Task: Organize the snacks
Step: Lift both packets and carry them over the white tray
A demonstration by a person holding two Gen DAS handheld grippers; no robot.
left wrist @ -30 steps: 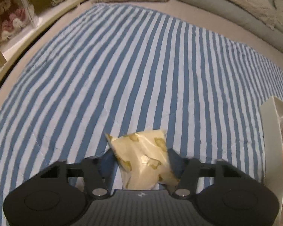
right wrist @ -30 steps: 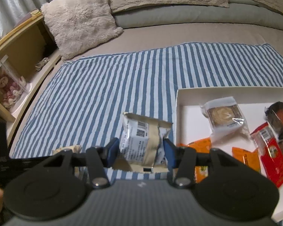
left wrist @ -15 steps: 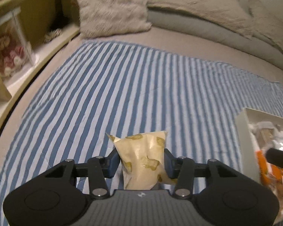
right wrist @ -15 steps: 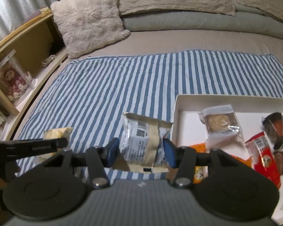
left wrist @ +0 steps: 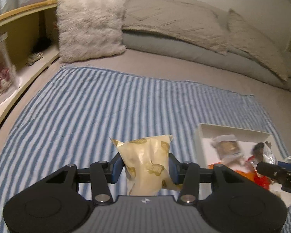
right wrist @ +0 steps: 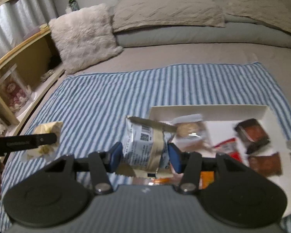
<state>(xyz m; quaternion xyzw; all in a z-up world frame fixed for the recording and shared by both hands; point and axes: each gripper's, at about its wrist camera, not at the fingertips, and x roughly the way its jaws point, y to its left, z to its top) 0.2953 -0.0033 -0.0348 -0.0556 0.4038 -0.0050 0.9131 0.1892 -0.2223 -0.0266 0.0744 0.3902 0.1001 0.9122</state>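
My left gripper point(left wrist: 145, 168) is shut on a pale yellow snack packet point(left wrist: 146, 162), held up above the striped cloth point(left wrist: 106, 106). In the right wrist view that same yellow packet point(right wrist: 46, 136) shows at the left, behind the left gripper's black finger. My right gripper point(right wrist: 145, 158) is shut on a white and silver snack pouch point(right wrist: 145, 147) with a barcode, just left of the white box point(right wrist: 207, 108). The white box point(left wrist: 230, 132) holds several wrapped snacks, among them a round cookie pack point(right wrist: 190, 130), a dark brown pack point(right wrist: 252, 134) and red and orange packs.
The striped cloth point(right wrist: 126, 89) lies on a grey bed. A fluffy pillow point(left wrist: 89, 25) and grey pillows point(left wrist: 174, 19) line the far side. A wooden shelf point(right wrist: 19, 62) with a clear case runs along the left. A green bottle point(right wrist: 71, 0) stands behind the pillow.
The left gripper has risen and tipped up with the yellow packet, so the pillows and the box have come into view. The right gripper has carried its pouch towards the box.
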